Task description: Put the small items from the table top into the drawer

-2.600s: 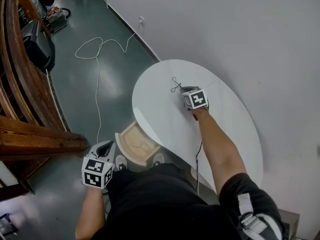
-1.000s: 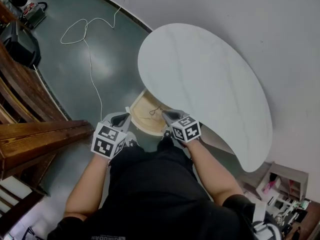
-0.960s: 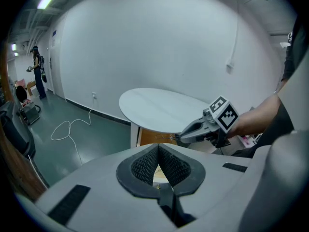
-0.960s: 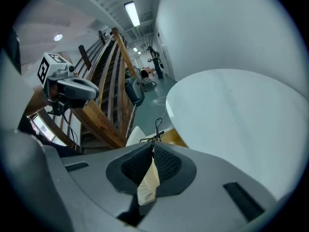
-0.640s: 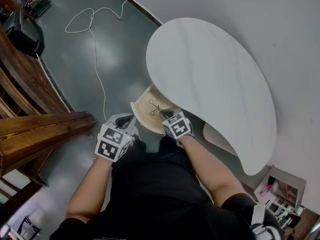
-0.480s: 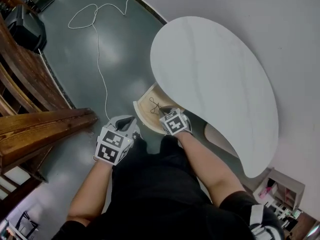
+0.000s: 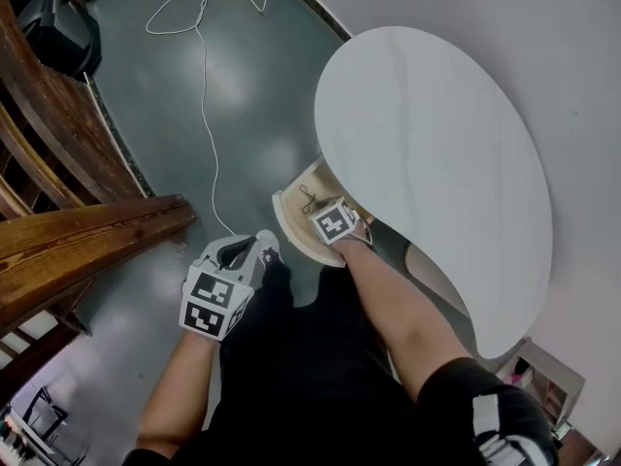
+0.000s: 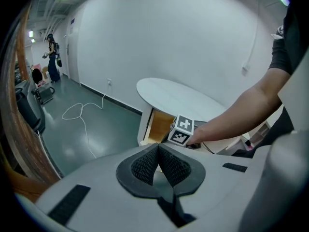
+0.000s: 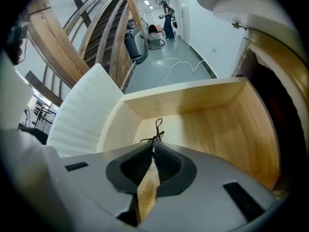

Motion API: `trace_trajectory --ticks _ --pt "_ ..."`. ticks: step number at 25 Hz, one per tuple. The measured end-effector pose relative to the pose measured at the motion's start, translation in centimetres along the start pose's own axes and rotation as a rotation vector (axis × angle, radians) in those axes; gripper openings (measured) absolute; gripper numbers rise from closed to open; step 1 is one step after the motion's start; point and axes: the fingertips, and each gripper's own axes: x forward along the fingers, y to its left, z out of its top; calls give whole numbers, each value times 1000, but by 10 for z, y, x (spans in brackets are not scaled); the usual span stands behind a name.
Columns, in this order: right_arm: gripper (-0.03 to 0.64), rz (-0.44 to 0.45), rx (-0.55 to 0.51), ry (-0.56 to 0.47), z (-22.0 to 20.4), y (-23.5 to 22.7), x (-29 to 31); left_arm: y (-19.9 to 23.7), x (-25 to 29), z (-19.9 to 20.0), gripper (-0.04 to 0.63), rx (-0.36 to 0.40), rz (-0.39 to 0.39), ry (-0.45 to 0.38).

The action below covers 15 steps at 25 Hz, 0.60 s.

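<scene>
A thin black looped cord (image 9: 157, 132) hangs from my right gripper (image 9: 153, 146), whose pads are shut on it. It dangles just above the floor of the open wooden drawer (image 9: 183, 96). From the head view the right gripper (image 7: 314, 207) points steeply down into that drawer (image 7: 288, 223), under the near edge of the white oval table (image 7: 437, 153), with the cord (image 7: 309, 198) at its tip. My left gripper (image 7: 240, 251) is shut on nothing, to the left of the drawer and nearer me. In the left gripper view the left gripper (image 8: 158, 151) faces the drawer (image 8: 159, 125).
A wooden stair railing (image 7: 78, 231) runs along the left. A white cable (image 7: 199, 27) lies on the green floor. The white wall (image 7: 505, 27) stands behind the table. A person (image 8: 50, 57) stands far down the hall.
My right gripper has carried the black cord off the table top and sunk with it into the open drawer. The left gripper has drifted slightly lower, away from the drawer.
</scene>
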Motion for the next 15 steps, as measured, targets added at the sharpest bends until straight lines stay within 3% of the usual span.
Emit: trace_trajectory --ticks 9,15 --pt "40 22 -53 -18 10 8 8 11 -2 -2 15 -15 3 -3" --pt "43 36 -90 -36 8 19 -16 6 2 19 15 21 -13 -38"
